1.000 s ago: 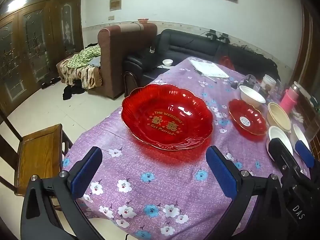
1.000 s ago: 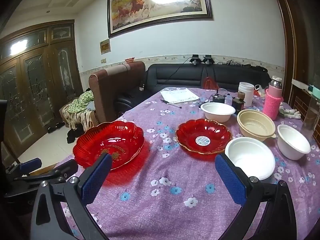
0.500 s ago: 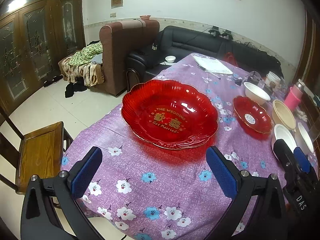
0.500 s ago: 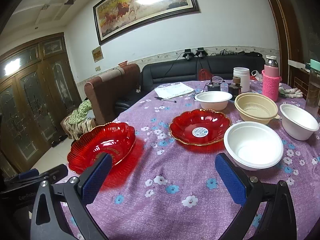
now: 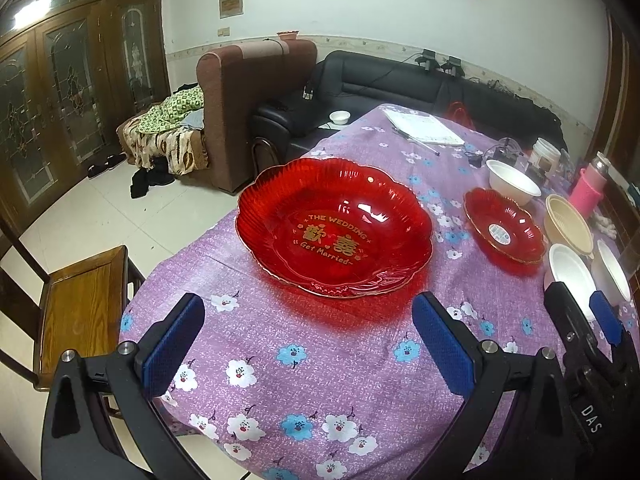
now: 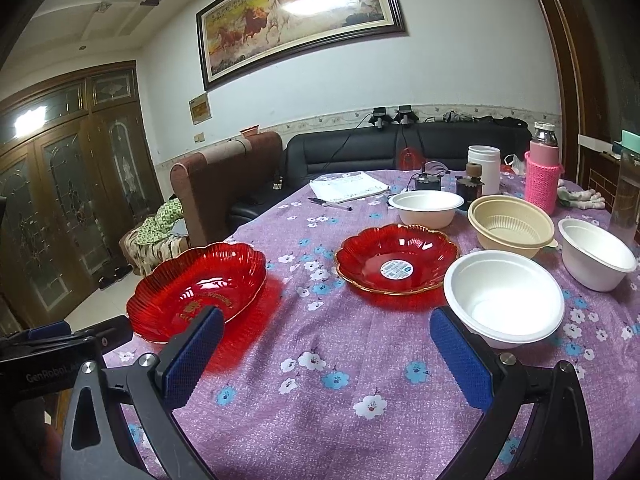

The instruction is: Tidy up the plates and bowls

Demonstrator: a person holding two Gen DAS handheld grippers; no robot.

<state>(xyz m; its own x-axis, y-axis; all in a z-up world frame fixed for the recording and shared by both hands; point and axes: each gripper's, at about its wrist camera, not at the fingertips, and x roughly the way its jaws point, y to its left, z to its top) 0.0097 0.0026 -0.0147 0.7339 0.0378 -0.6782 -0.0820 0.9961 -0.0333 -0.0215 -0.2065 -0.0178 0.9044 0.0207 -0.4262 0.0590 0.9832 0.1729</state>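
Note:
A large red scalloped plate (image 5: 336,228) with gold lettering sits on the purple flowered tablecloth, just beyond my open, empty left gripper (image 5: 308,344). It also shows in the right wrist view (image 6: 200,288). A smaller red plate (image 6: 396,258) lies mid-table. Three white bowls stand near it: one close by (image 6: 504,300), one at the right (image 6: 596,254), one behind (image 6: 426,208). A beige bowl (image 6: 512,226) sits between them. My right gripper (image 6: 324,352) is open and empty above the cloth, its right finger close to the near white bowl.
A pink-sleeved bottle (image 6: 542,176), a white jar (image 6: 484,168), papers (image 6: 348,186) and a pen (image 6: 330,204) lie at the table's far end. A wooden chair (image 5: 76,308) stands left of the table. Sofas (image 5: 256,92) stand behind.
Both grippers have tilted and shifted slightly; the right wrist view has moved closer to the small red plate and the near white bowl. No dish has moved.

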